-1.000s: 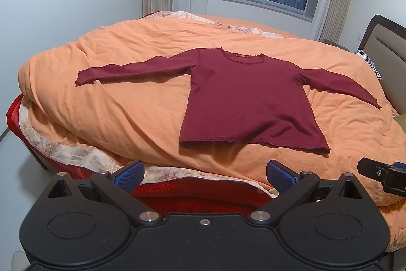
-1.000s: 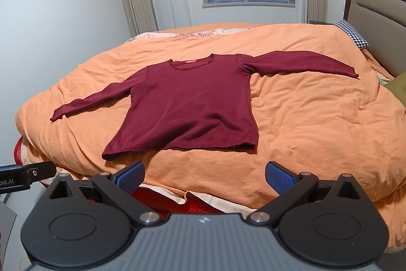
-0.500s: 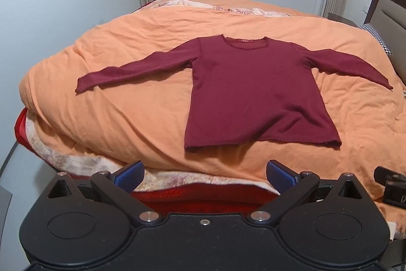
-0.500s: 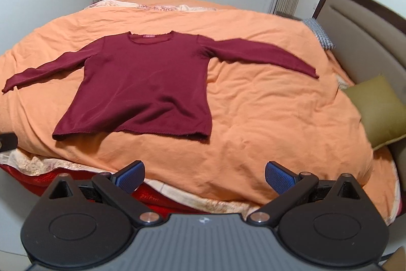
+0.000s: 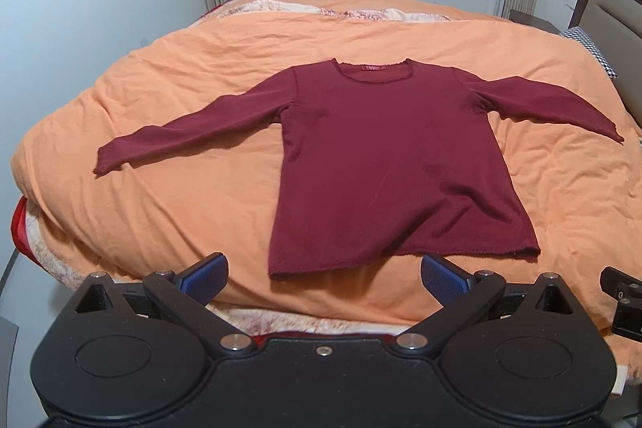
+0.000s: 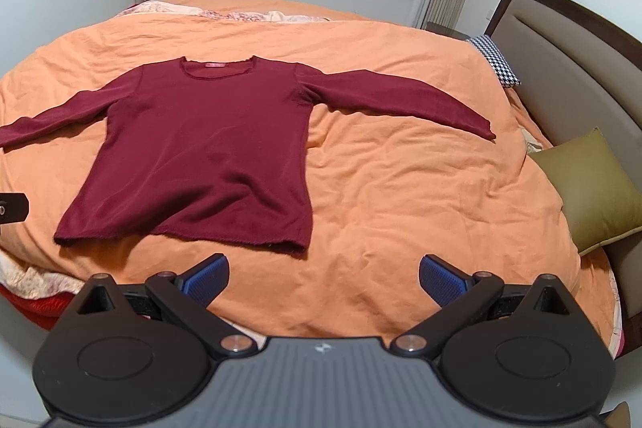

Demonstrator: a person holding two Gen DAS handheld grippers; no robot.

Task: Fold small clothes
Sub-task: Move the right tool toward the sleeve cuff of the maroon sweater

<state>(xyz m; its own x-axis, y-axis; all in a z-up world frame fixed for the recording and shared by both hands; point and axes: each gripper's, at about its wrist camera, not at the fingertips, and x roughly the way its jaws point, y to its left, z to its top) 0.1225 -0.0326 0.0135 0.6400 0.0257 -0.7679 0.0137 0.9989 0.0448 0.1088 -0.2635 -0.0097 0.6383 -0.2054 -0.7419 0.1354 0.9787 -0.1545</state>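
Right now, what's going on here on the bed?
A person holds two sets of tongs over the near edge of a bed covered by an orange duvet. A dark red long-sleeved top lies flat on it, face up, both sleeves spread out, nothing folded yet. The left tongs and the right tongs are both open and empty, touching nothing. An olive cushion sits by the headboard.

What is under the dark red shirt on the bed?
The shirt lies flat on an orange duvet. At the near edge, floral and red bedding shows below the duvet; anything directly beneath the shirt is hidden.
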